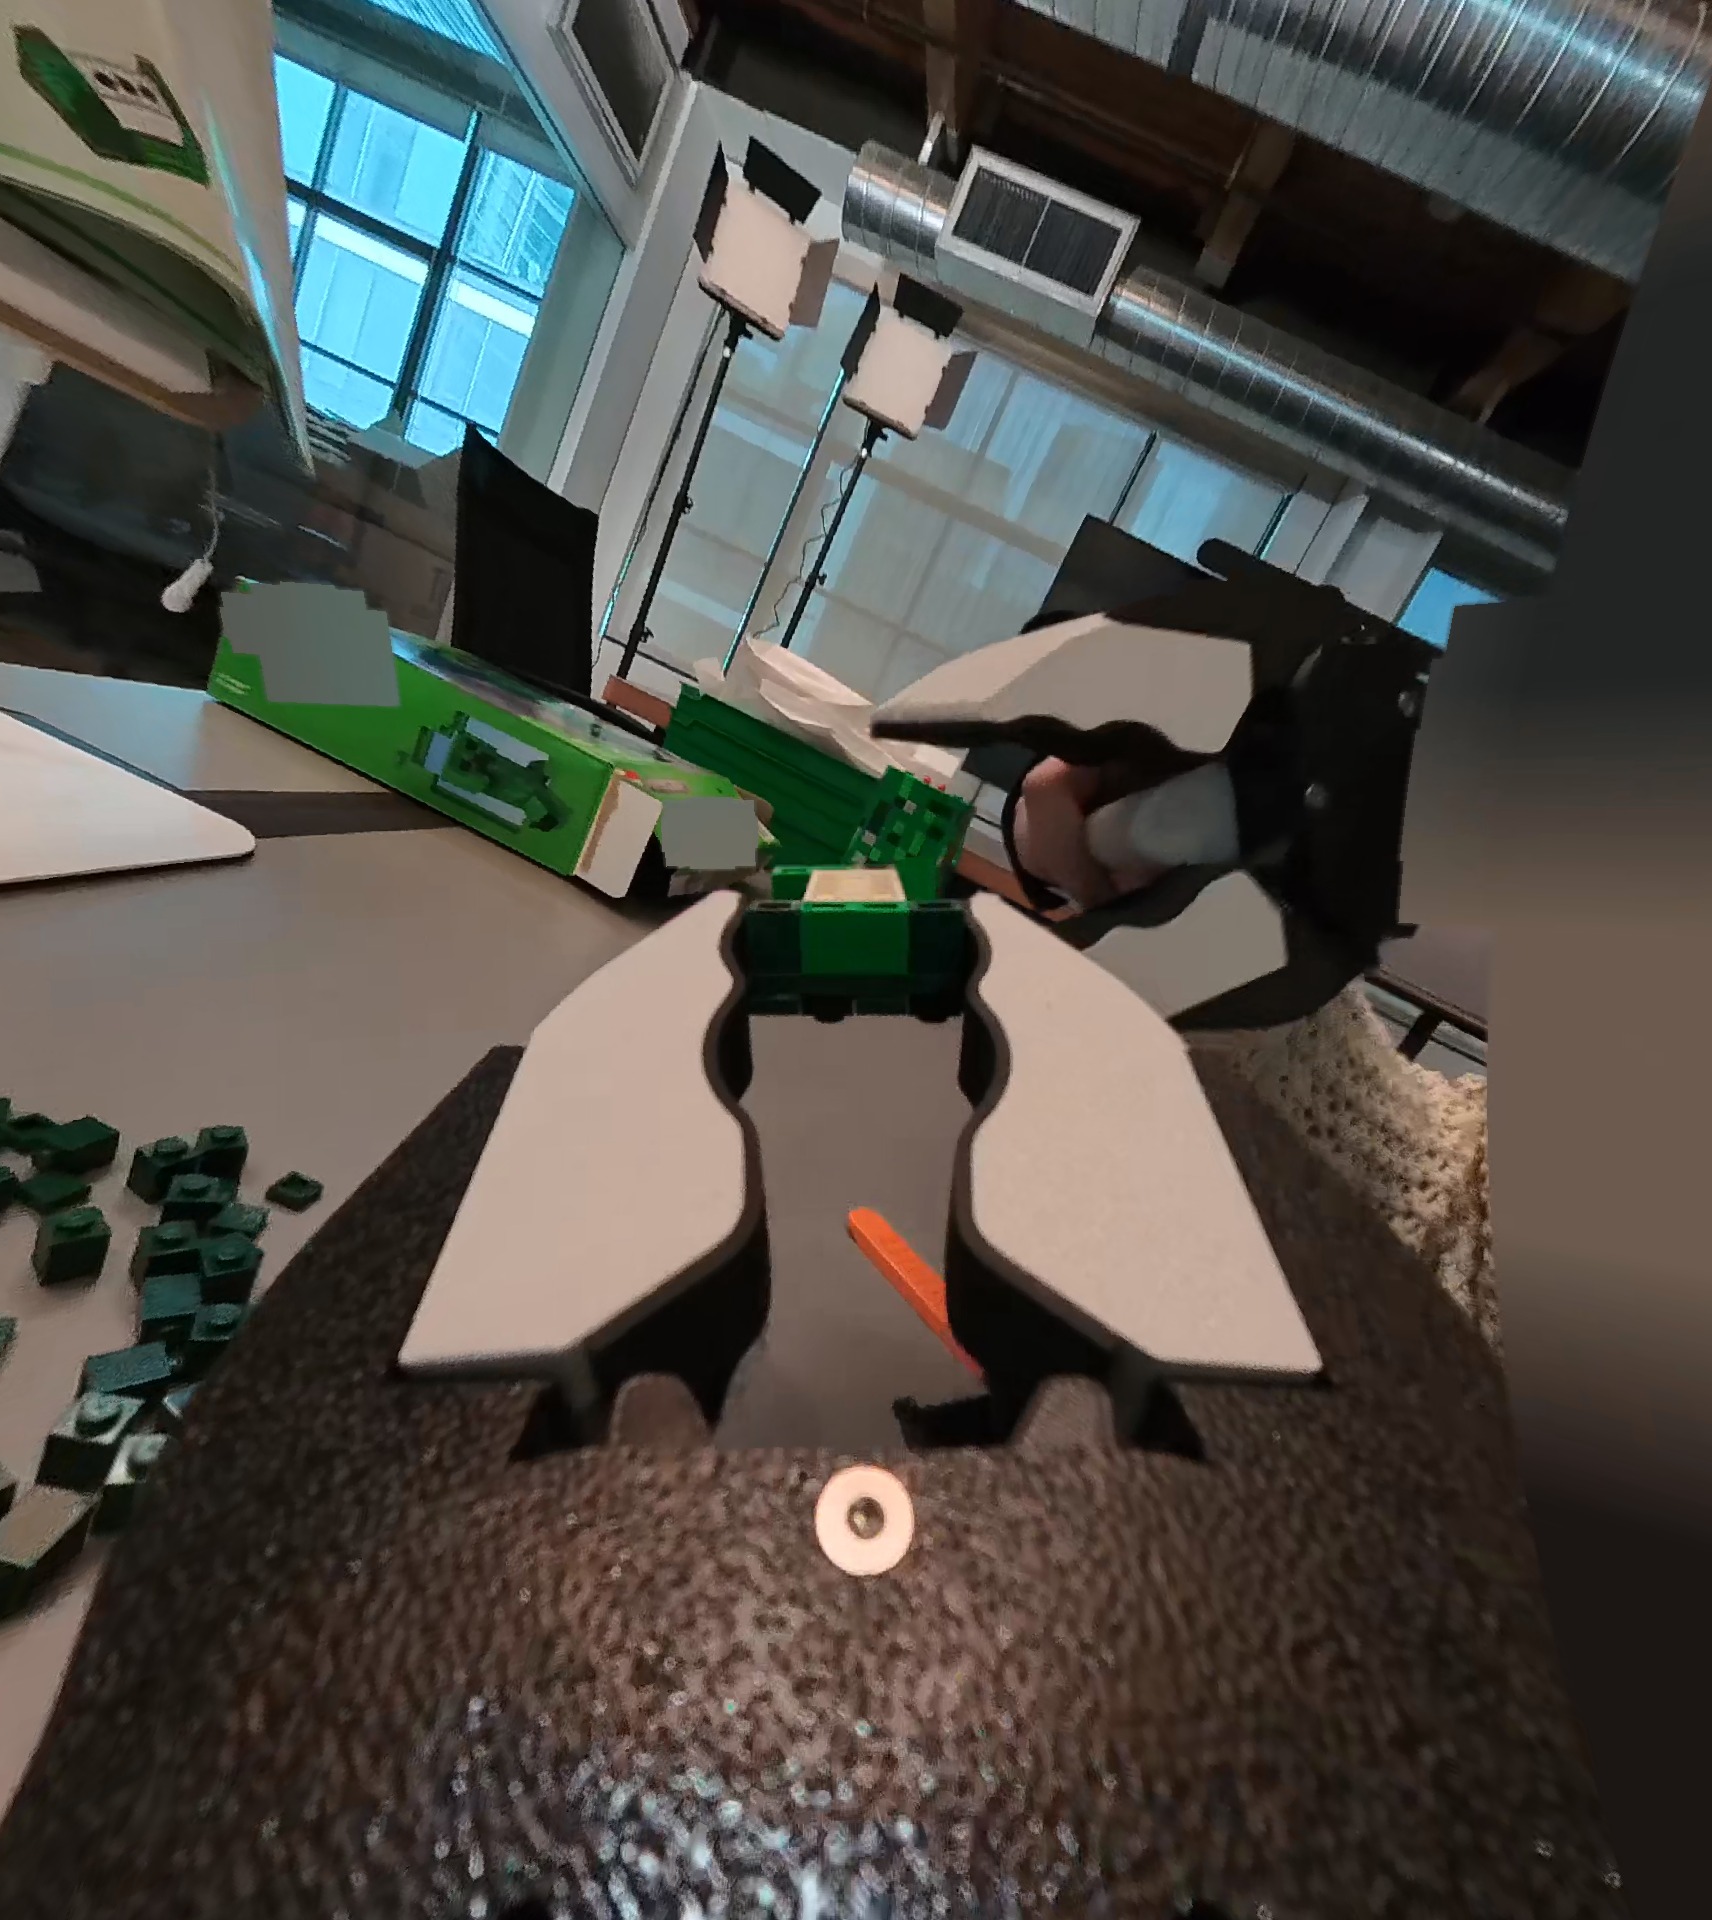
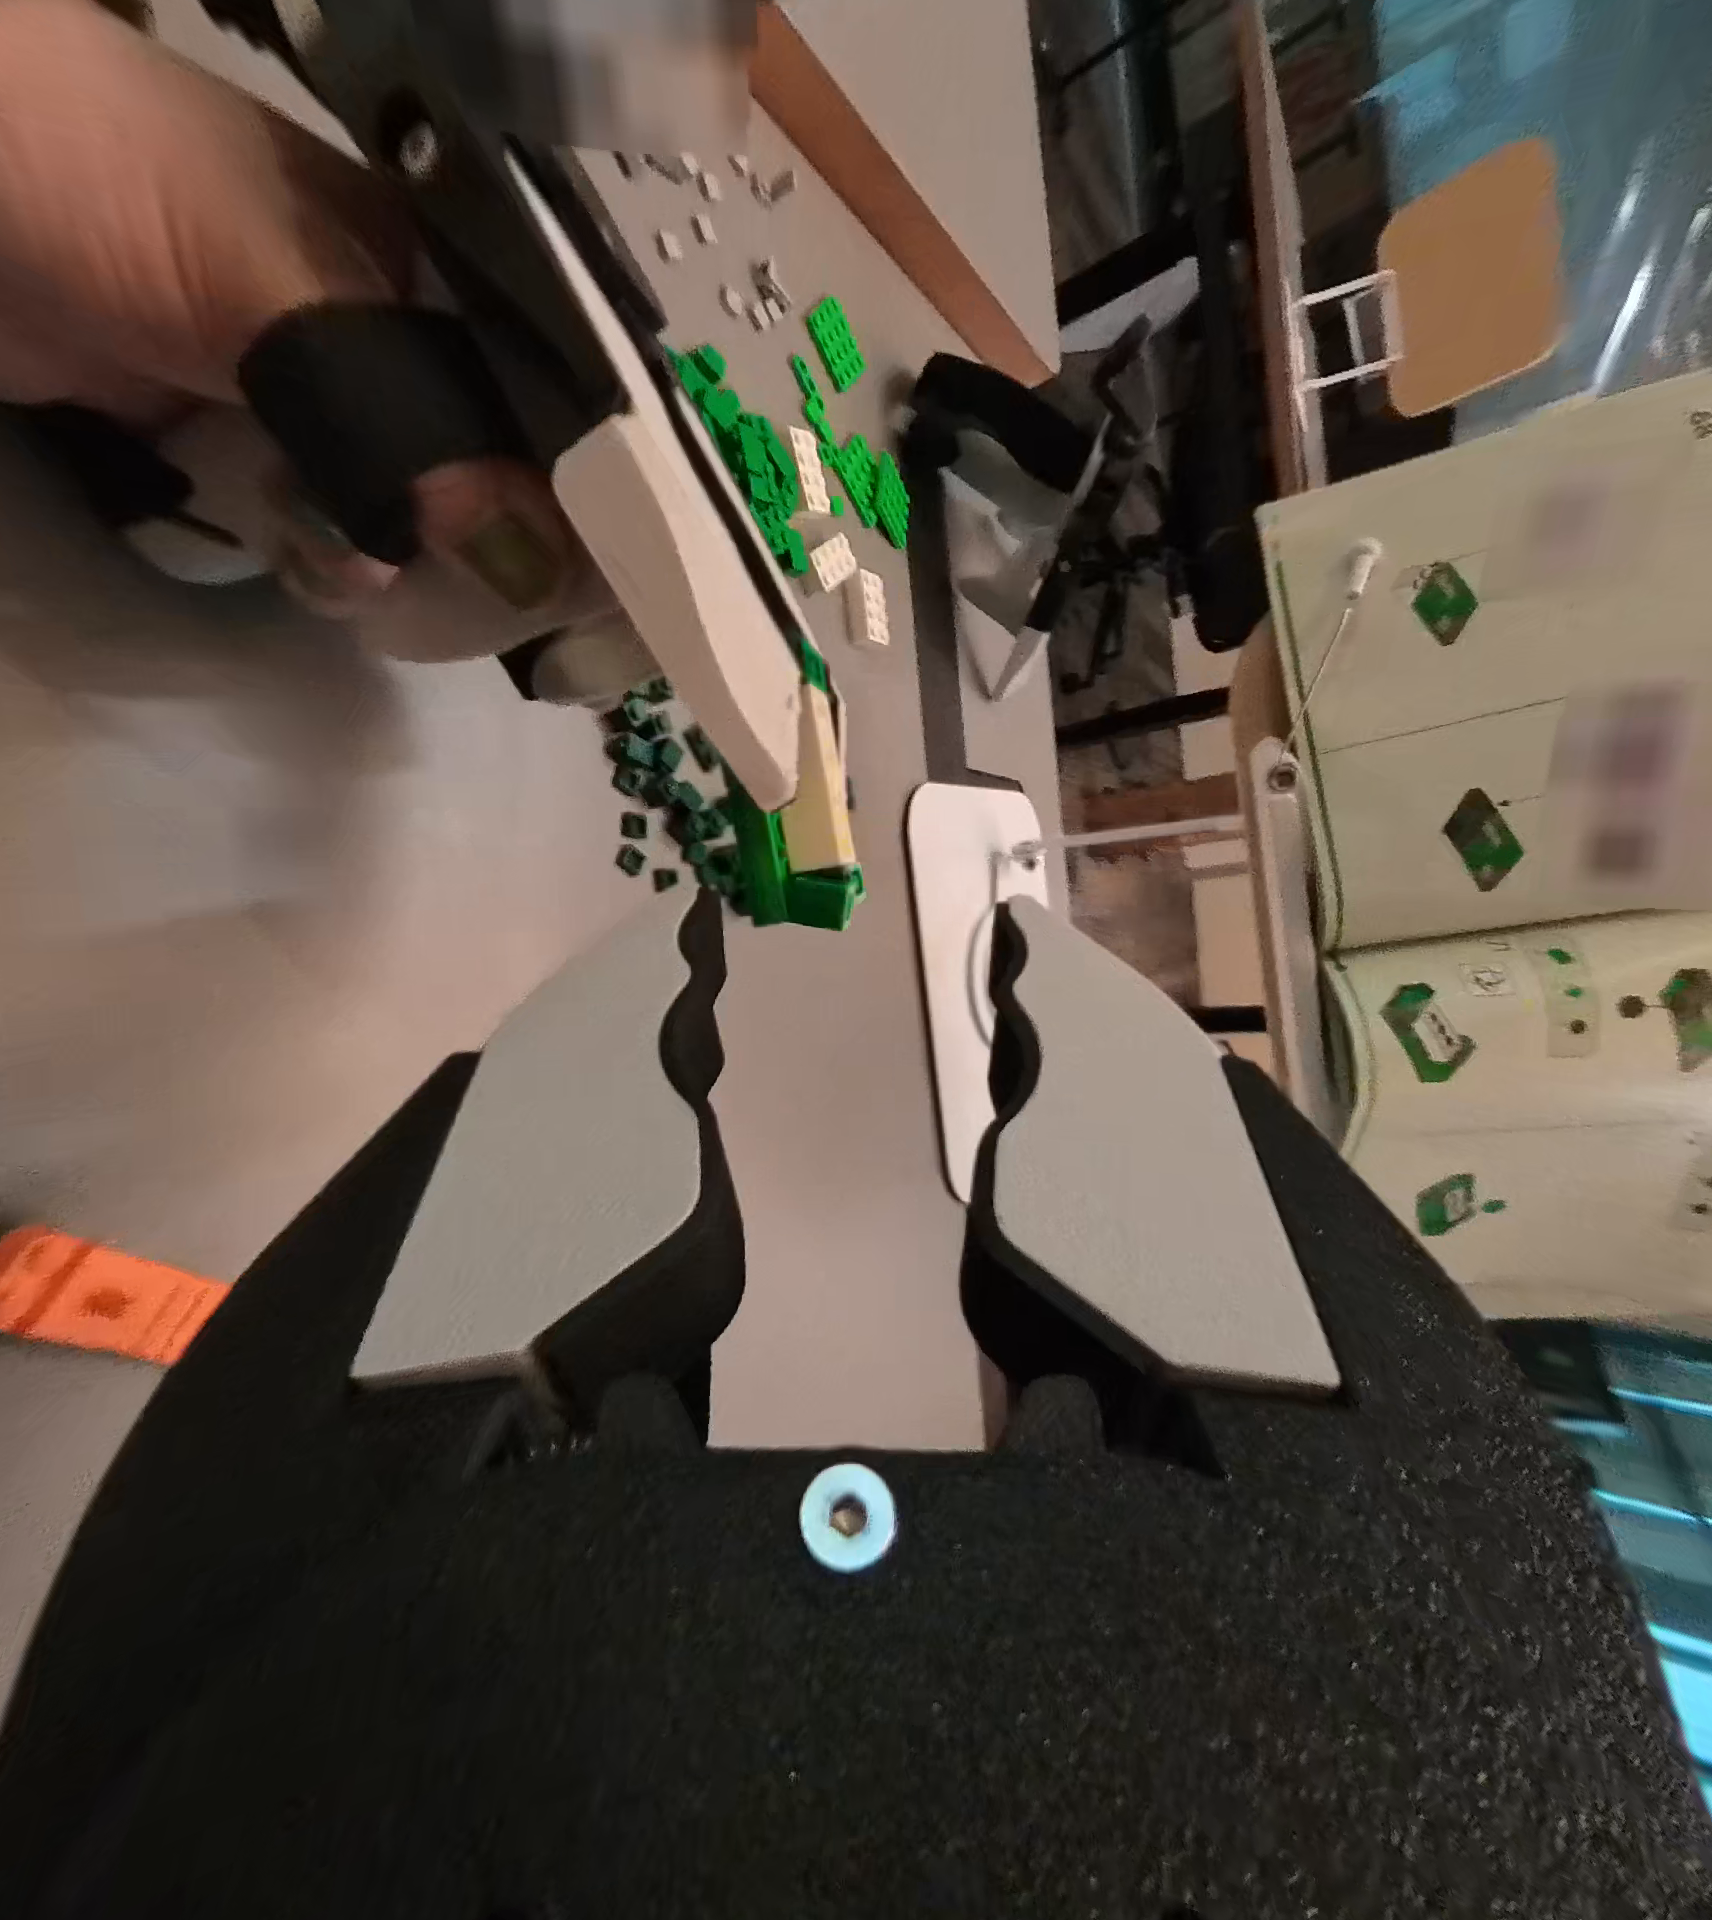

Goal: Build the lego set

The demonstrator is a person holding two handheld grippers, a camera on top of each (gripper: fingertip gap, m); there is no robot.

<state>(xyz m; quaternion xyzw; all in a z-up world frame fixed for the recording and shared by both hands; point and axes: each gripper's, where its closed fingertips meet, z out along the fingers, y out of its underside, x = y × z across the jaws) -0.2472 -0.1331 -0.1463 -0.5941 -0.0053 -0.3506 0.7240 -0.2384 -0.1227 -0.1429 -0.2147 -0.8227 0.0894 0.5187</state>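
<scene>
My left gripper (image 1: 852,940) is shut on a small green lego assembly (image 1: 852,951) with a cream piece on top, held above the grey table (image 1: 260,987). In the right wrist view the same assembly (image 2: 810,831) sits at the tip of the left gripper (image 2: 779,774), just beyond my right gripper's left finger. My right gripper (image 2: 857,930) is open and empty, turned on its side, close to the assembly. It also shows in the left wrist view (image 1: 893,722), above and right of the assembly, held by a hand. An instruction booklet (image 2: 1558,935) stands on a white stand.
Several dark green bricks (image 1: 104,1247) lie at the left. Bright green bricks (image 2: 758,447) and white bricks (image 2: 857,592) lie farther off. An orange brick separator (image 2: 83,1294) lies on the table. A green set box (image 1: 478,748) and a larger green build (image 1: 810,779) stand behind.
</scene>
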